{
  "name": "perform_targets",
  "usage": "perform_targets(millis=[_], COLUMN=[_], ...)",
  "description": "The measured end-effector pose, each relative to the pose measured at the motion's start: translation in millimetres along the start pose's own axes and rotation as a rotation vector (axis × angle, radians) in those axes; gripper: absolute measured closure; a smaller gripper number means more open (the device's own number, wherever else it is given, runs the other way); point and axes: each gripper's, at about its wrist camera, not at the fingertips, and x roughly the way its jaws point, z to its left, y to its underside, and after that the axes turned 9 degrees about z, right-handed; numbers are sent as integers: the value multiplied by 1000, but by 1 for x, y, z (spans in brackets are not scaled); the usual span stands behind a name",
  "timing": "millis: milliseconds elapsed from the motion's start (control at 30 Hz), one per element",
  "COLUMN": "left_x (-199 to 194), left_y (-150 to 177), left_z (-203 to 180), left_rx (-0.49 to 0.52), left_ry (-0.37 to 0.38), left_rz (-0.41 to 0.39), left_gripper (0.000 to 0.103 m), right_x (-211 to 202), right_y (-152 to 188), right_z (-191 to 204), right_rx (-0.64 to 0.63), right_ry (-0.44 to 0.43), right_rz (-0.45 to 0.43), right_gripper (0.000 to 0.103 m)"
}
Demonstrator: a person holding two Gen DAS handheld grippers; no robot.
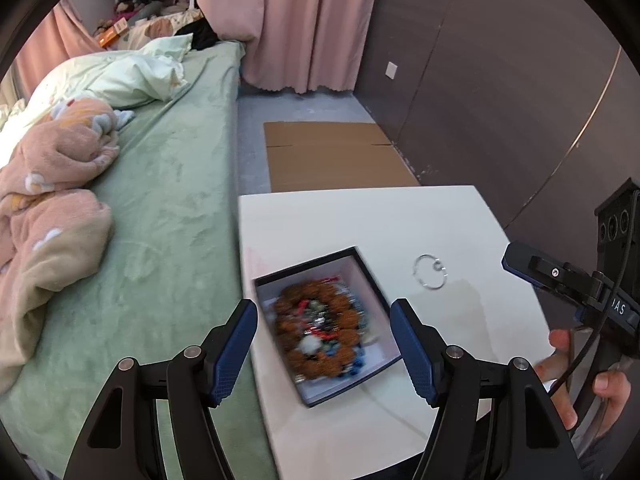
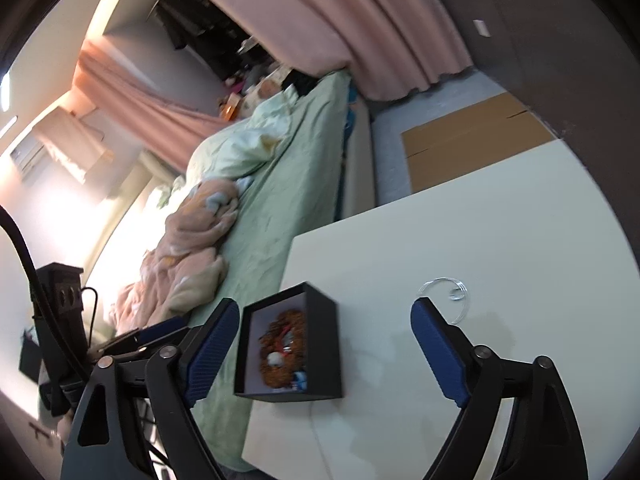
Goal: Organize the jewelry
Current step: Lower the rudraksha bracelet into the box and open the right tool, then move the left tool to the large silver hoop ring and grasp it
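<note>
A black jewelry box (image 1: 374, 282) with a white inside sits on the white table (image 1: 360, 220) near its left edge. It holds a brown bead bracelet (image 1: 344, 318) and other small pieces. A thin silver bangle (image 1: 430, 272) lies on the table to the right of the box. My left gripper (image 1: 324, 344) is open and empty, its fingers either side of the box, above it. The right wrist view shows the box (image 2: 320, 320), the bracelet (image 2: 282, 354) and the bangle (image 2: 444, 292). My right gripper (image 2: 326, 348) is open and empty, near the box; in the left wrist view it (image 1: 560, 280) is at the right edge.
A bed with a green sheet (image 1: 172, 200) and a pink blanket (image 1: 52, 184) runs along the table's left side. Flat cardboard (image 1: 336, 156) lies on the floor beyond the table. A dark wall (image 1: 500, 80) and pink curtain (image 1: 304, 20) stand behind.
</note>
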Motion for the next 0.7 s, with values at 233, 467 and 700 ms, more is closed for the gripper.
perform_targets(millis=[233, 467, 700], left_x=[16, 36, 63], left_y=[-8, -20, -37], left_z=[-40, -70, -88], left_rx=[28, 67, 70], left_ry=[35, 46, 57], left_rz=[22, 60, 113], left_gripper=[33, 33, 40], right_x=[-27, -38, -45], right_y=[-4, -7, -7], right_z=[-38, -73, -87], right_rx=[98, 190, 222], right_ry=[70, 74, 97], right_rz=[-57, -52, -63], right_gripper=[15, 15, 15])
